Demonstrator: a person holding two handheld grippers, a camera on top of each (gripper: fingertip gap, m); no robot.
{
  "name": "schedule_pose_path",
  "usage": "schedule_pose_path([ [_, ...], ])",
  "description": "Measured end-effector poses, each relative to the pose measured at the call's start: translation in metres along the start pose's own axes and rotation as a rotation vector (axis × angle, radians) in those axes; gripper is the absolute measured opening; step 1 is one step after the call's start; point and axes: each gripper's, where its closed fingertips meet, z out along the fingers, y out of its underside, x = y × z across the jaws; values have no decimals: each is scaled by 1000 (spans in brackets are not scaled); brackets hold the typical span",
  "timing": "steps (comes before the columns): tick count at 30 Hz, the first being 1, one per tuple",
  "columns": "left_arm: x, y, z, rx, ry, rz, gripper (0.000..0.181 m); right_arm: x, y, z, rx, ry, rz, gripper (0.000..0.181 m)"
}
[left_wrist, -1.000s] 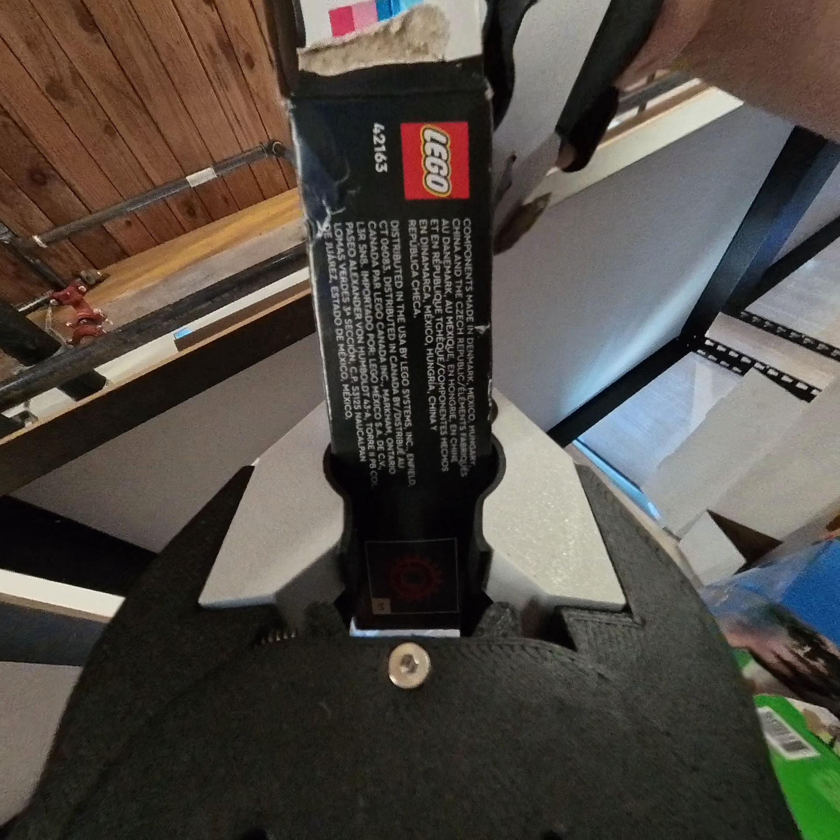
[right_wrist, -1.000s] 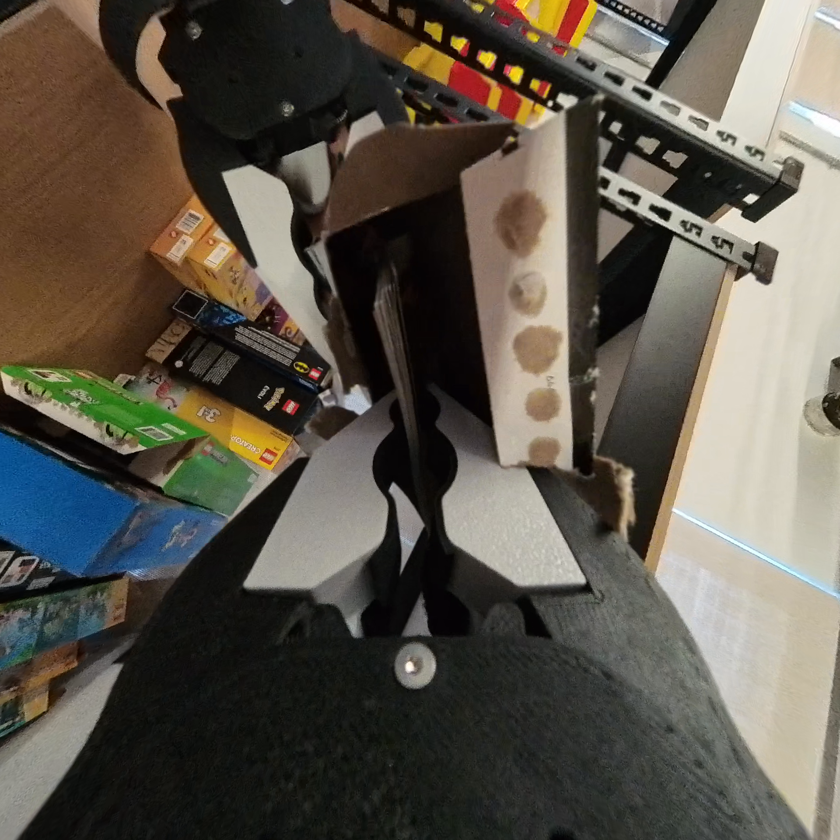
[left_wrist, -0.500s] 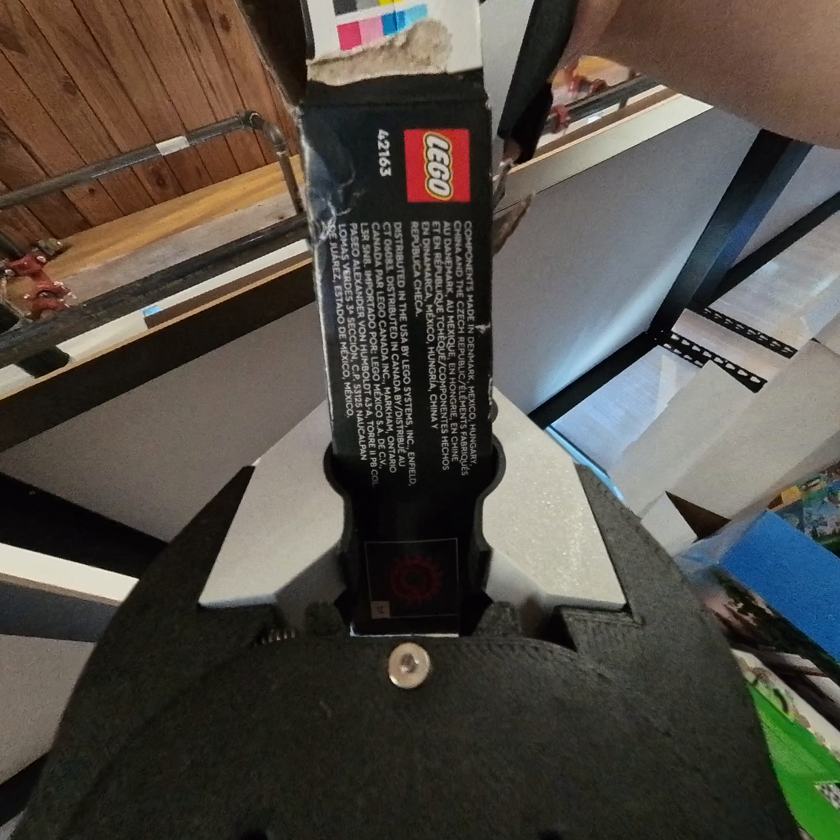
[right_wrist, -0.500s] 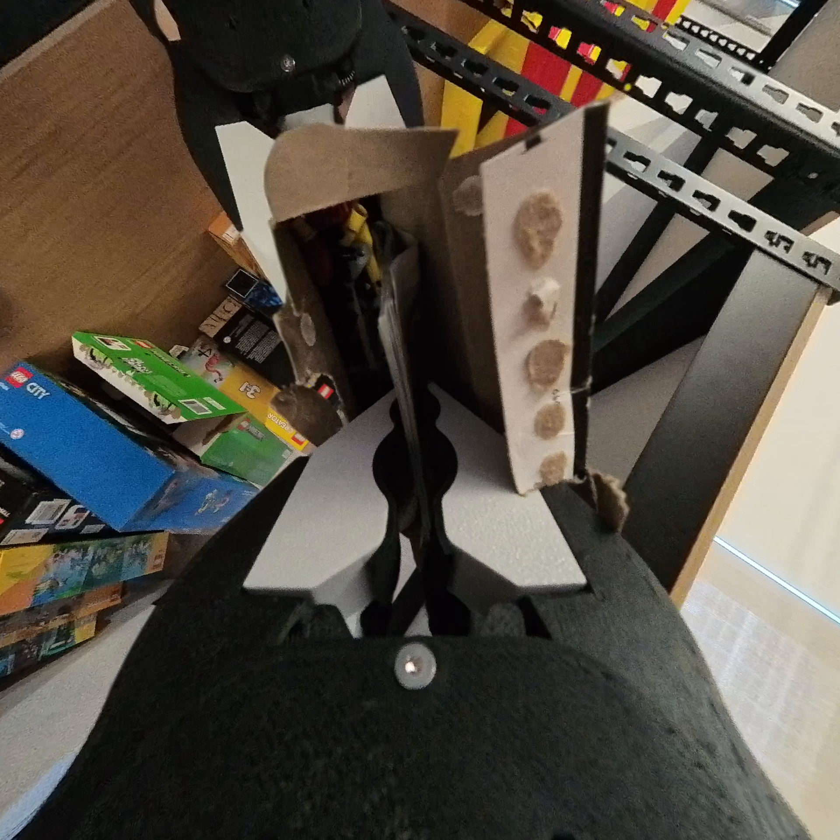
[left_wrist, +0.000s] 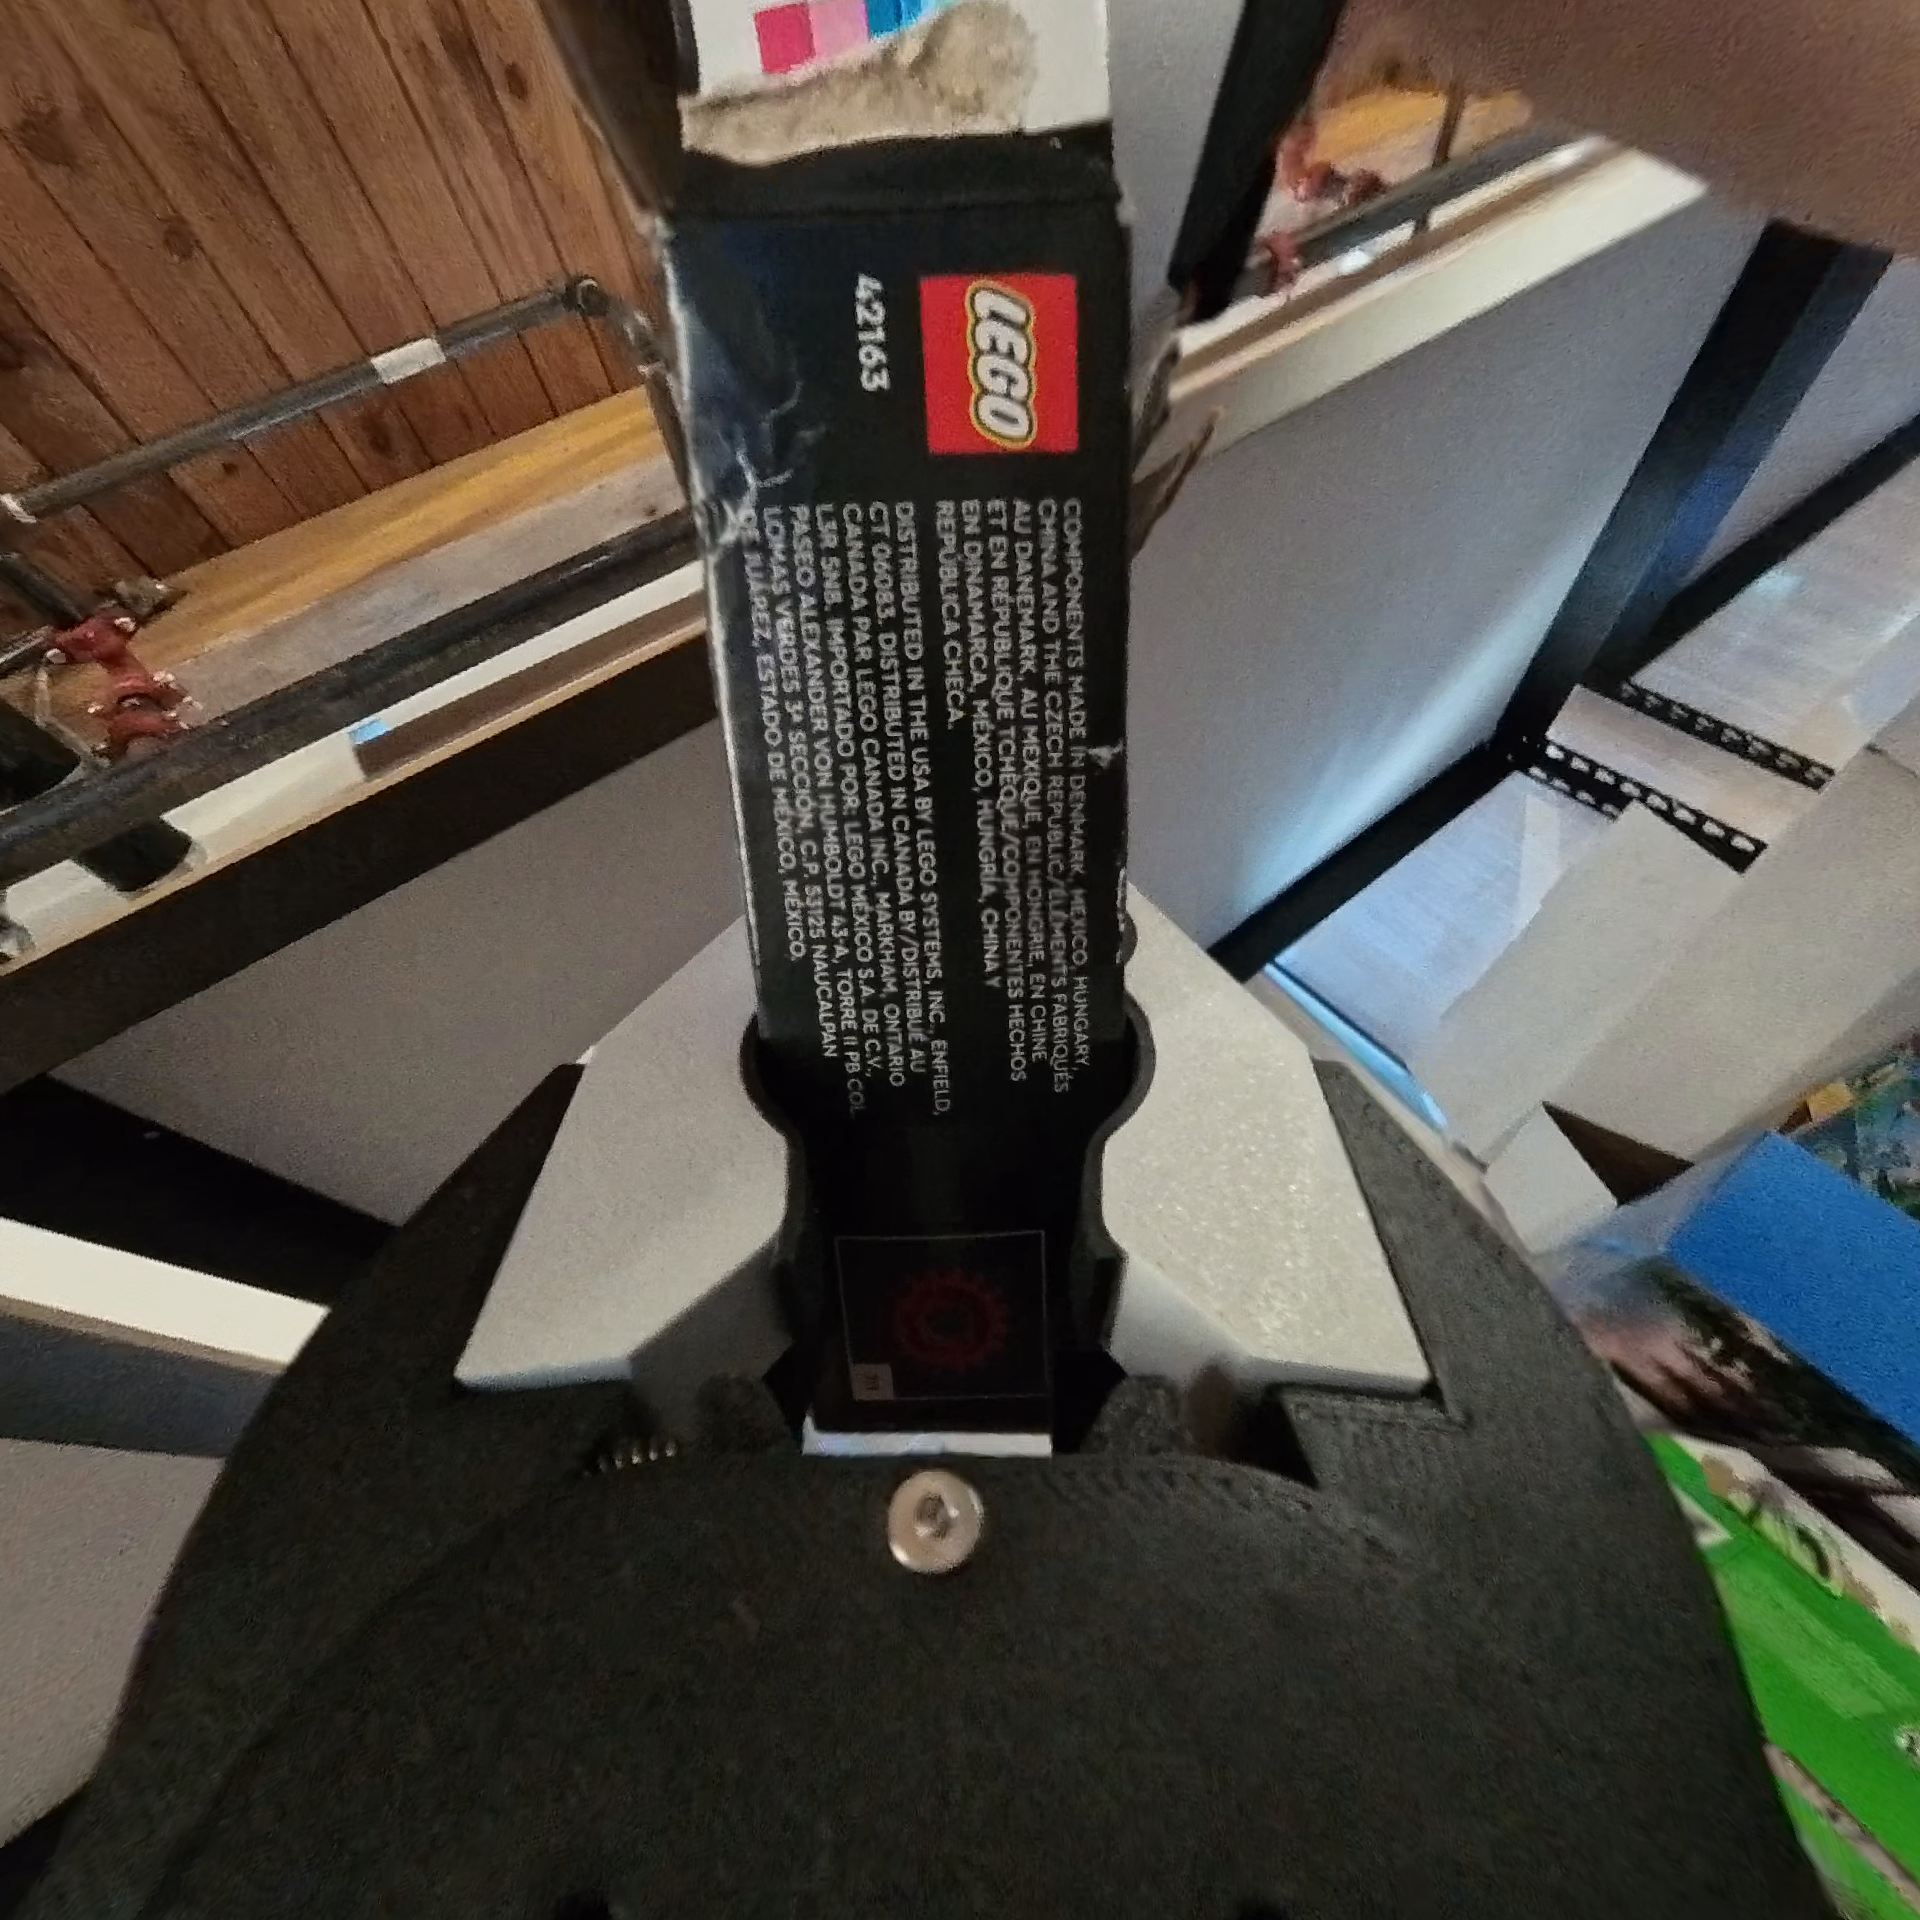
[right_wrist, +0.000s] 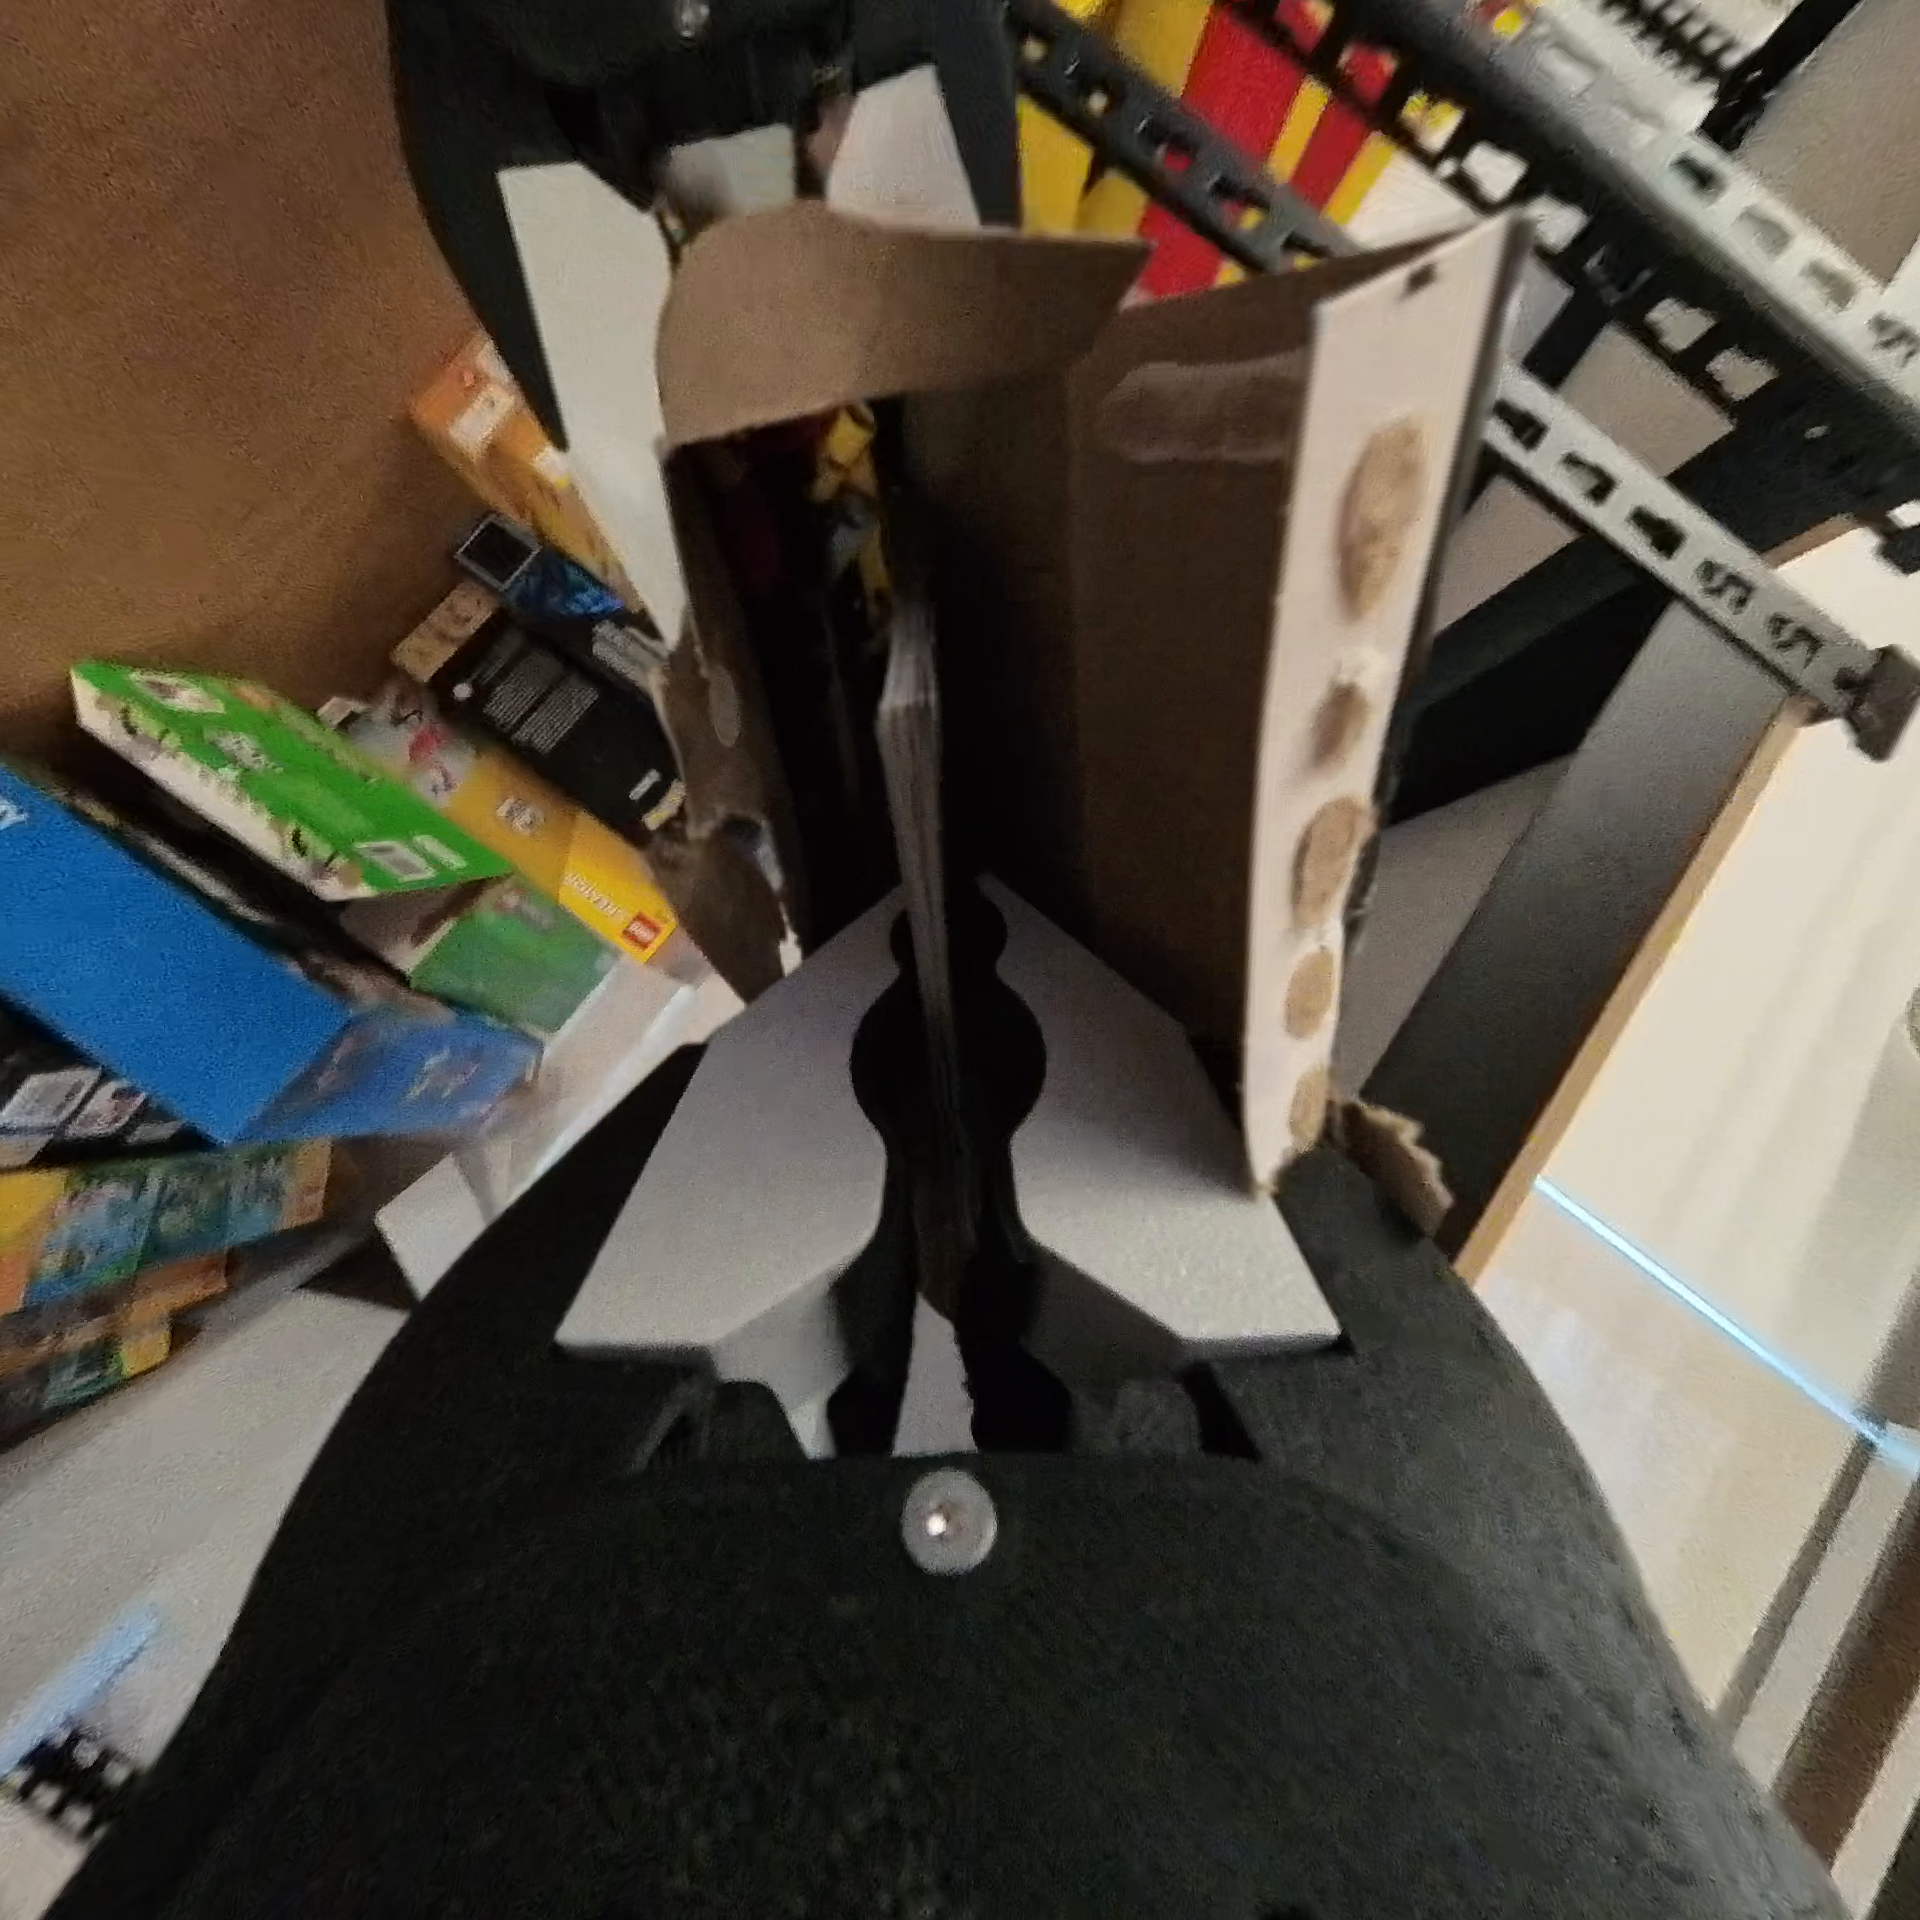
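Observation:
My left gripper (left_wrist: 935, 935) is shut on a long black toy box (left_wrist: 935, 623), whose narrow printed side runs up and away from the fingers. The box's far end is torn open. In the right wrist view that open end faces me: a brown flap (right_wrist: 883, 322) on top, a white flap with glue spots (right_wrist: 1361, 675) to the right, coloured pieces (right_wrist: 842, 488) inside. My right gripper (right_wrist: 940, 904) is shut on a thin booklet (right_wrist: 914, 748) that sticks out of the opening. The left gripper (right_wrist: 748, 187) shows behind the box. The right gripper (left_wrist: 1247, 135) and an arm (left_wrist: 1662, 104) show beyond the box top.
A pile of toy boxes lies at lower left in the right wrist view: blue (right_wrist: 156, 935), green (right_wrist: 281, 779), yellow (right_wrist: 582, 862), black (right_wrist: 561, 707). A black perforated shelf rail (right_wrist: 1558, 208) runs at upper right. A wooden wall (left_wrist: 260, 208) and metal pipe (left_wrist: 312, 395) are at left. There is about 5 cm between the tips of the two grippers.
Both grippers keep their hold. In the right wrist view the box's open end has turned more towards me, showing more of its inside. The background has shifted in both views.

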Motion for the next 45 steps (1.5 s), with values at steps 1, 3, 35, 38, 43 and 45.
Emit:
schedule_pose_path([
  [1, 2, 2, 1, -8, 8, 12, 52, -2, 1, -1, -11, -15, 4, 5],
  [3, 5, 1, 2, -3, 19, 14, 52, -4, 2, -3, -39, -22, 6, 5],
  [35, -15, 2, 29, 120, -39, 88, 52, 32, 20, -23, -88, 111, 151, 2],
  [38, -11, -12, 26, 157, -33, 94, 52, 26, 5, -30, -39, 138, 93, 0],
  [43, -10, -3, 20, 144, -12, 82, 52, 22, 6, -24, -17, 123, 142, 2],
  [45, -6, -4, 16, 152, -11, 92, 52, 19, 1, -24, 8, 119, 157, 1],
])
